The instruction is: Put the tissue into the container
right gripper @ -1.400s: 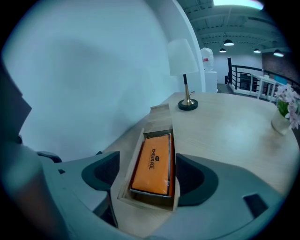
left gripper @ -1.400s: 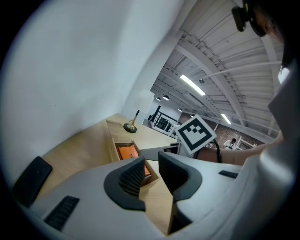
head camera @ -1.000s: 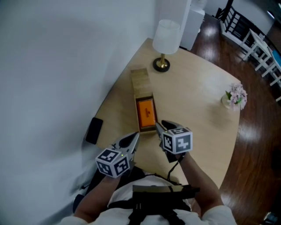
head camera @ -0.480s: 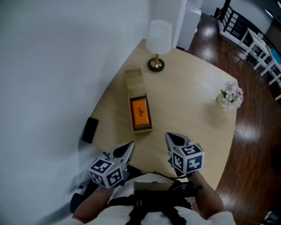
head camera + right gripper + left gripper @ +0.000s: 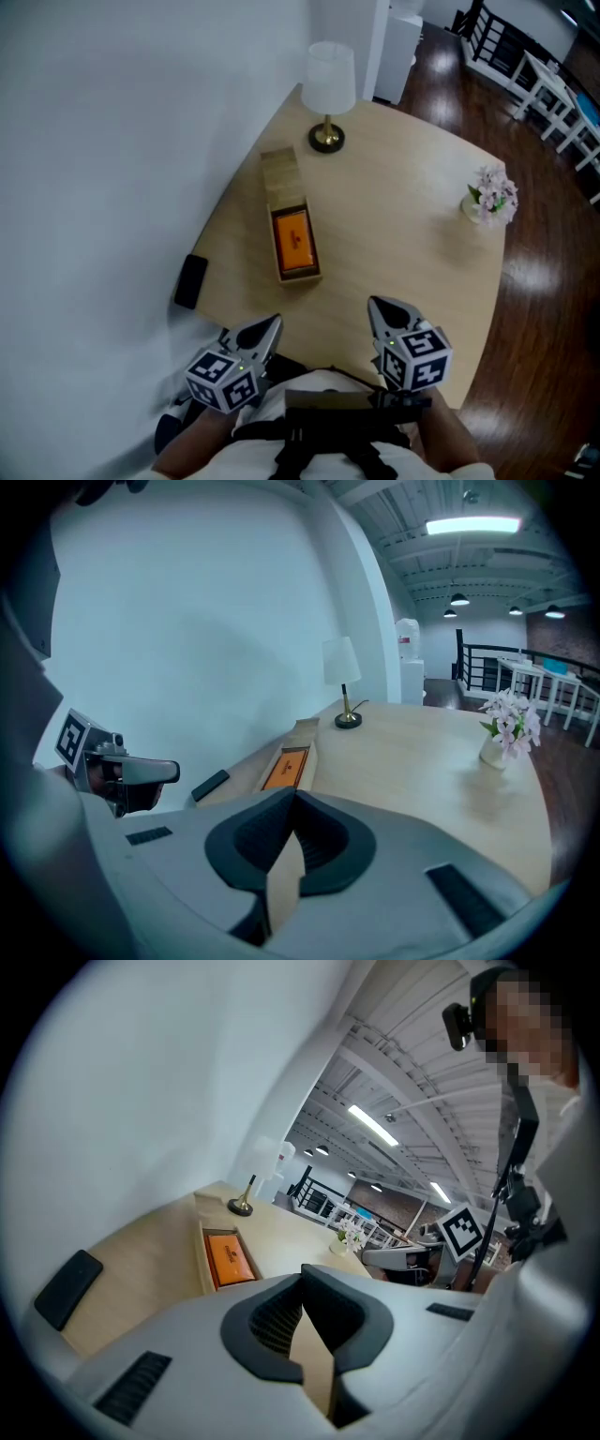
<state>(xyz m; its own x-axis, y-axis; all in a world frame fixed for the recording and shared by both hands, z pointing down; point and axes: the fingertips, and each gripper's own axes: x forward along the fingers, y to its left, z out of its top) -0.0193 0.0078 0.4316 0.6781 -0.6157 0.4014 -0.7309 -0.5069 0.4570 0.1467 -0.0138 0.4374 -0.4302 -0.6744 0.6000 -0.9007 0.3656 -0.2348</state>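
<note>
On the pale wooden surface (image 5: 403,216), the flat orange tissue pack (image 5: 294,240) lies inside the long, narrow wooden container (image 5: 278,267), its long axis running away from the person toward the white-shaded lamp (image 5: 327,80). The left gripper (image 5: 270,325) and right gripper (image 5: 384,311) hover at the near edge, fingers (image 5: 267,1321) pressed together and empty. The container sits ahead between them, seemingly nearer the left.

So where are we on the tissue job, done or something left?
Looks done: the orange tissue pack lies inside the open rectangular wooden box. In hand: nothing; the left gripper and right gripper are both shut, empty and clear of it. Left: perhaps closing it, if the wooden panel at its far end is a lid.
</note>
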